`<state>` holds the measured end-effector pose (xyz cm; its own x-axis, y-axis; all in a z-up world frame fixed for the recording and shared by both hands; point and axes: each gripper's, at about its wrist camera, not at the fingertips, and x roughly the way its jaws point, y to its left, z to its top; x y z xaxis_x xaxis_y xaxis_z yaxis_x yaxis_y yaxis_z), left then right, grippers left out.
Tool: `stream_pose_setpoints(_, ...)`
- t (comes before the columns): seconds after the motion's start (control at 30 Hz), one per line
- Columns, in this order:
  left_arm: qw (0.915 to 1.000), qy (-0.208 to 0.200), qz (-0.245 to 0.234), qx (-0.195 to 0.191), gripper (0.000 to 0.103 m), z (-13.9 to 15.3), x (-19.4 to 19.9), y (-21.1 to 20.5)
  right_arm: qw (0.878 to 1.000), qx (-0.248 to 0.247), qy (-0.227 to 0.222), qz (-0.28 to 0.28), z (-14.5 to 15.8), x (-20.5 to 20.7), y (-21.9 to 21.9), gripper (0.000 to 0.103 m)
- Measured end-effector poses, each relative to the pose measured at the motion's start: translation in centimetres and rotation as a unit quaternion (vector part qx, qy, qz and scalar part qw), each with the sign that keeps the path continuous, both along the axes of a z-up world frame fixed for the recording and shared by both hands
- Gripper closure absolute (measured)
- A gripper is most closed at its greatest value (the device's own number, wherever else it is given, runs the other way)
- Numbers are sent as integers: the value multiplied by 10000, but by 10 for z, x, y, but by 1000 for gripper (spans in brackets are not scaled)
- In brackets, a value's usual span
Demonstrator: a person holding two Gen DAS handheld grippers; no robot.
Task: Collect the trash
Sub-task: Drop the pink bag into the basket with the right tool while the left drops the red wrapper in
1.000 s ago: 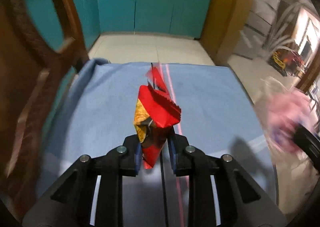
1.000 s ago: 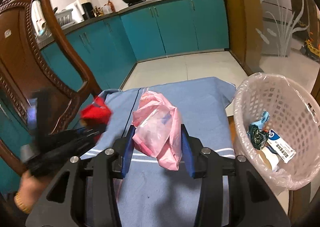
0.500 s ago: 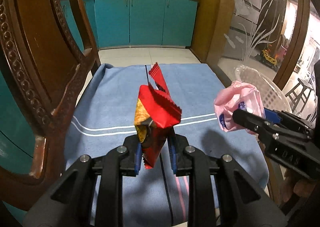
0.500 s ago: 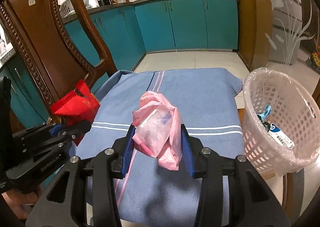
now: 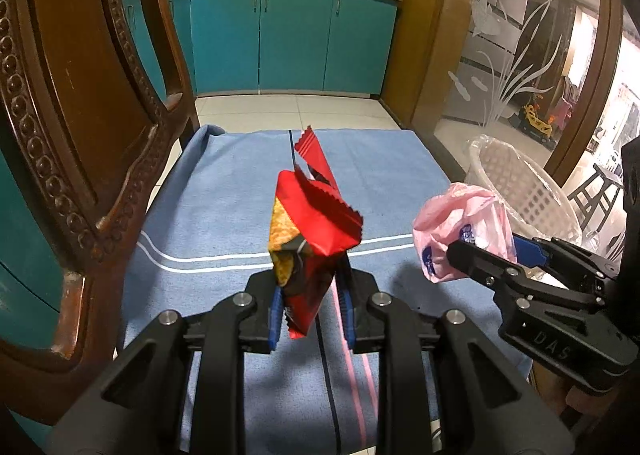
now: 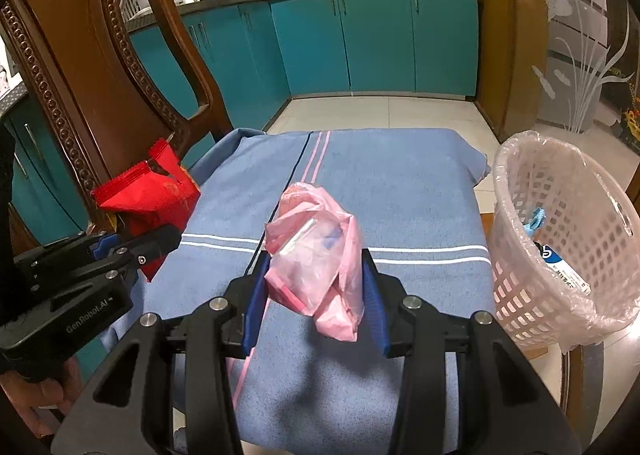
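Observation:
My left gripper (image 5: 311, 297) is shut on a crumpled red snack wrapper (image 5: 316, 223) held up above the blue cloth (image 5: 224, 215). In the right wrist view the same red snack wrapper (image 6: 148, 199) shows at the left, pinched by the left gripper (image 6: 160, 241). My right gripper (image 6: 316, 287) is shut on a crumpled pink plastic bag (image 6: 316, 267), also lifted off the cloth. From the left wrist view, the pink plastic bag (image 5: 464, 227) and the right gripper (image 5: 492, 255) appear at the right. A white lined waste basket (image 6: 568, 239) stands right of the table with some trash inside.
A carved wooden chair (image 5: 80, 127) stands close on the left of the table. Teal kitchen cabinets (image 6: 360, 43) line the far wall beyond a tiled floor. A frosted glass door (image 5: 512, 55) is at the right. A person's hand (image 6: 28, 395) grips the left tool.
Both grippers have drawn back over the cloth with their trash still clamped. The left view swung from a blurred low look to a steady one; little moved in the last half second.

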<state>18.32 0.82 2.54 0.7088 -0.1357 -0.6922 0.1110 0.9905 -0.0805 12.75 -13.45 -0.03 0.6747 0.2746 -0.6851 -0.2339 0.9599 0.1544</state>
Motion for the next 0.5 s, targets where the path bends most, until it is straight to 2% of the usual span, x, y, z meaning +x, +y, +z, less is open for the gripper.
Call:
stream_pose_setpoints(0.07,10000,22,-10,2,79,-1,0,-1,9999,70,-116,-105,6,1,-6,59)
stream_pose_setpoints(0.13,10000,19,-19,4,79,-1,0,-1,9973,276,-491,-481,22,0,-28,59)
stream_pose_setpoints(0.2,10000,11,-51,-9,79,-1,-1,-2,9882,559,-894,-1109,41,2,-70,58)
stream_pose_setpoints(0.3,9999,2,-126,-10,79,-1,-1,-5,9731,724,-1048,-1922,47,12,-130,56)
stream_pose_setpoints(0.33,9999,13,-164,-19,79,-2,0,-7,9675,838,-1011,-2162,44,17,-150,51)
stream_pose_setpoints(0.37,9998,13,-203,-22,79,-2,0,-11,9640,927,-948,-2304,39,22,-164,34)
stream_pose_setpoints(0.43,9996,26,-289,-3,79,-4,4,-20,9585,1075,-550,-2583,21,36,-191,16)
stream_pose_setpoints(0.47,9993,33,-360,-20,79,-4,6,-26,9532,1193,-362,-2753,15,38,-203,16)
stream_pose_setpoints(0.5,9990,53,-439,-20,79,-5,8,-34,9479,1350,-369,-2863,15,35,-211,16)
